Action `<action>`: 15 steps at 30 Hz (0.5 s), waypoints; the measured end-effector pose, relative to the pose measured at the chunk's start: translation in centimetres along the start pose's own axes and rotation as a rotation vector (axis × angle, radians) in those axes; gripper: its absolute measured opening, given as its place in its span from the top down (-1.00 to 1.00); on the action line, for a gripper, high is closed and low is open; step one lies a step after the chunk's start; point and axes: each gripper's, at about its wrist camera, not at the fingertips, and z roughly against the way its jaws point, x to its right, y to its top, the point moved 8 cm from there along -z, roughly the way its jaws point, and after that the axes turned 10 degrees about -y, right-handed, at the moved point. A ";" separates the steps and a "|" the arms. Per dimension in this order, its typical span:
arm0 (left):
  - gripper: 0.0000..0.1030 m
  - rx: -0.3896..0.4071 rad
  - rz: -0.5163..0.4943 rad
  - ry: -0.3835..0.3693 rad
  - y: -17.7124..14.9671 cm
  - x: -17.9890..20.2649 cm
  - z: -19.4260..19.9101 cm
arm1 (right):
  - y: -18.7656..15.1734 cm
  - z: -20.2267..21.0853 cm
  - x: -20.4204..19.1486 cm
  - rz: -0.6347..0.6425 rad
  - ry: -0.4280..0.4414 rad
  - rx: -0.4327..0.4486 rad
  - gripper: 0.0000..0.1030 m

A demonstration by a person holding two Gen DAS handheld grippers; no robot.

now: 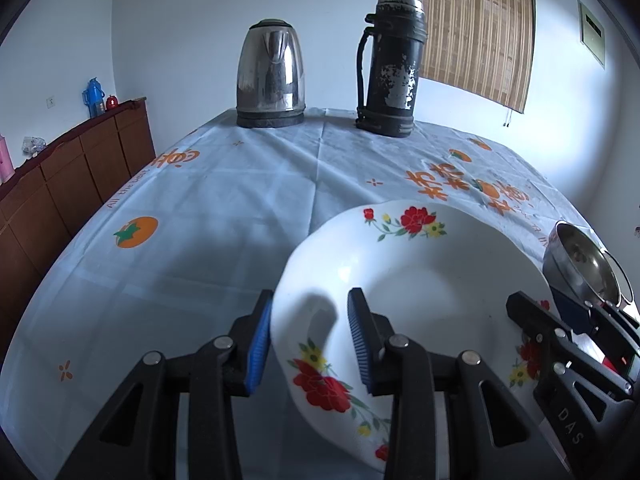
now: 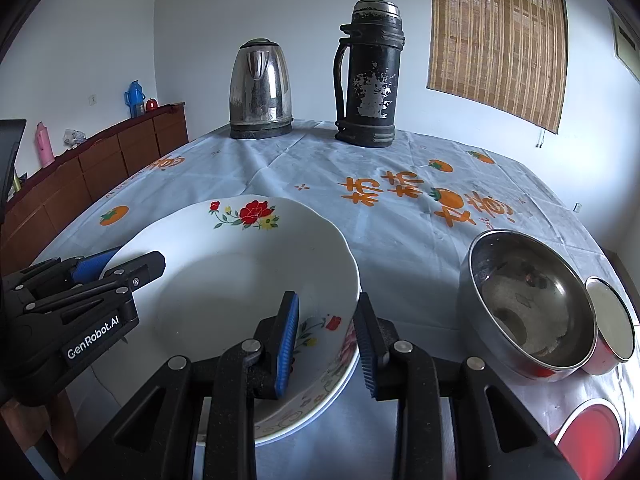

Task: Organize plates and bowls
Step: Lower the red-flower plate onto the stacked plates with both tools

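Note:
A white plate with red flowers [image 1: 420,280] [image 2: 240,280] lies on top of another plate [image 2: 320,408] on the table. My left gripper [image 1: 310,340] straddles its left rim, blue pads on either side, jaws partly open, not clamped. My right gripper [image 2: 328,340] straddles the right rim the same way. Each gripper shows in the other's view: the right one [image 1: 560,340], the left one [image 2: 100,276]. A steel bowl [image 2: 524,304] [image 1: 584,264] sits to the right of the plates, with a second red-sided steel bowl [image 2: 610,324] beside it.
A steel kettle [image 2: 260,92] and a worn black thermos [image 2: 370,76] stand at the table's far edge. A red round thing [image 2: 592,428] lies at the near right. The tablecloth [image 1: 200,220] has orange prints. A wooden sideboard [image 1: 60,184] runs along the left wall.

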 end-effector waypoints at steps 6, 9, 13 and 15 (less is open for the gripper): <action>0.32 -0.002 0.000 -0.004 0.0 0.0 0.0 | 0.0 0.0 -0.2 0.008 0.004 0.000 0.30; 0.27 -0.002 -0.002 -0.003 -0.1 0.0 0.0 | 0.0 0.0 -0.3 0.010 0.006 0.000 0.27; 0.13 0.016 -0.020 -0.006 -0.1 0.2 0.2 | 0.0 0.1 -0.3 0.006 0.011 -0.001 0.27; 0.12 0.013 -0.022 -0.008 -0.2 0.2 0.1 | 0.1 0.1 -0.3 0.003 0.013 -0.001 0.27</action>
